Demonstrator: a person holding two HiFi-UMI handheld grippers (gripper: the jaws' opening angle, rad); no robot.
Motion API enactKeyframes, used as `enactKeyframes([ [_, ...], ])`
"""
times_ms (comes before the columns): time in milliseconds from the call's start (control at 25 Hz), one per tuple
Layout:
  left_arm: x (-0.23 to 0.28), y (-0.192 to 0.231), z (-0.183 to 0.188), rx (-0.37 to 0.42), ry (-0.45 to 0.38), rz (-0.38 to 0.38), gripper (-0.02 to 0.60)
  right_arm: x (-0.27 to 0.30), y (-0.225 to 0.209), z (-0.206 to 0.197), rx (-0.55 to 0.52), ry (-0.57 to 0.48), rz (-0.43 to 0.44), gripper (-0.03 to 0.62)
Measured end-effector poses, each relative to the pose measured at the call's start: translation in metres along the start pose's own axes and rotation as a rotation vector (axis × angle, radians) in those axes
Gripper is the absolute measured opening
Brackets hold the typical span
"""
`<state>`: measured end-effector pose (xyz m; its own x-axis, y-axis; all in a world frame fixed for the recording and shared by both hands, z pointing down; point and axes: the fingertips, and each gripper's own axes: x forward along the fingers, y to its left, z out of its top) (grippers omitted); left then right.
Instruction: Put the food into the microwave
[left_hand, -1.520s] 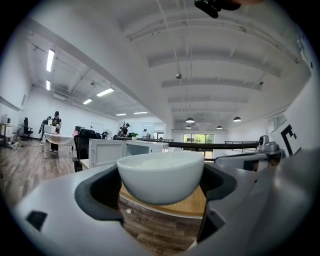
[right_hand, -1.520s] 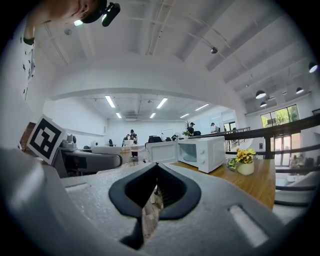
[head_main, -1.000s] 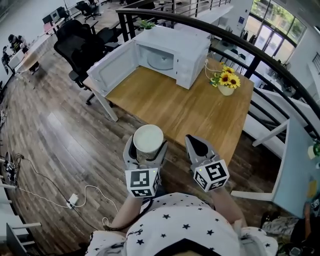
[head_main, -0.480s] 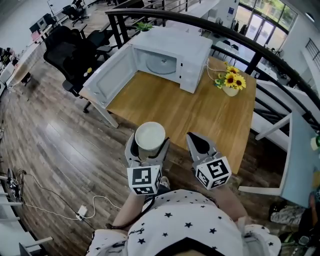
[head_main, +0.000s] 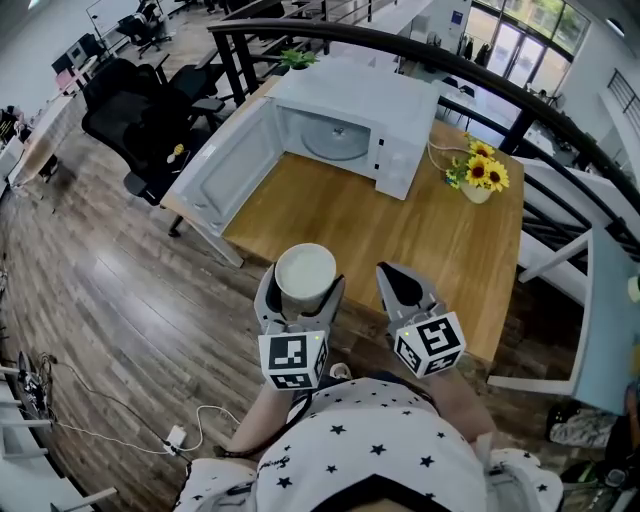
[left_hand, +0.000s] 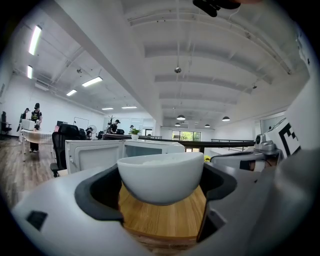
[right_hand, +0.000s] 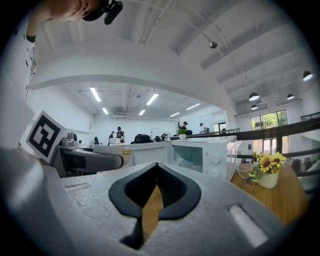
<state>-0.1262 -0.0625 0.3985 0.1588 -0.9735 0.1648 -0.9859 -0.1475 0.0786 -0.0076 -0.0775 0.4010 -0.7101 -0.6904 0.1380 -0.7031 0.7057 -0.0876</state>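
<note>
A white bowl of pale food (head_main: 304, 276) (left_hand: 161, 176) is clamped between the jaws of my left gripper (head_main: 300, 295), held just over the near edge of the wooden table (head_main: 400, 225). The white microwave (head_main: 352, 118) (left_hand: 150, 149) stands at the table's far side with its door (head_main: 220, 165) swung wide open to the left and the glass turntable showing inside. My right gripper (head_main: 400, 288) (right_hand: 150, 210) hovers beside the left one at the table's near edge, its jaws shut with nothing between them.
A small vase of sunflowers (head_main: 478, 176) (right_hand: 266, 175) stands to the right of the microwave. Black office chairs (head_main: 140, 105) are left of the table, and a dark railing (head_main: 470, 70) runs behind it. A white cable (head_main: 170, 425) lies on the wooden floor.
Both grippers and the bowl have come a little closer to the table and microwave; the left gripper keeps its hold on the bowl.
</note>
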Motion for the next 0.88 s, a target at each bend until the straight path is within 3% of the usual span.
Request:
enactKeyframes([
  [480,0.048,0.034,-0.002,-0.016,0.015,-0.008,0.468,0.044,-0.011,-0.003,0.014,0.028,-0.001,0.005],
  [880,0.122,0.055,0.000,0.010,0.031,-0.028,0.468,0.103,-0.041,-0.004,0.024,0.030,0.012,0.005],
])
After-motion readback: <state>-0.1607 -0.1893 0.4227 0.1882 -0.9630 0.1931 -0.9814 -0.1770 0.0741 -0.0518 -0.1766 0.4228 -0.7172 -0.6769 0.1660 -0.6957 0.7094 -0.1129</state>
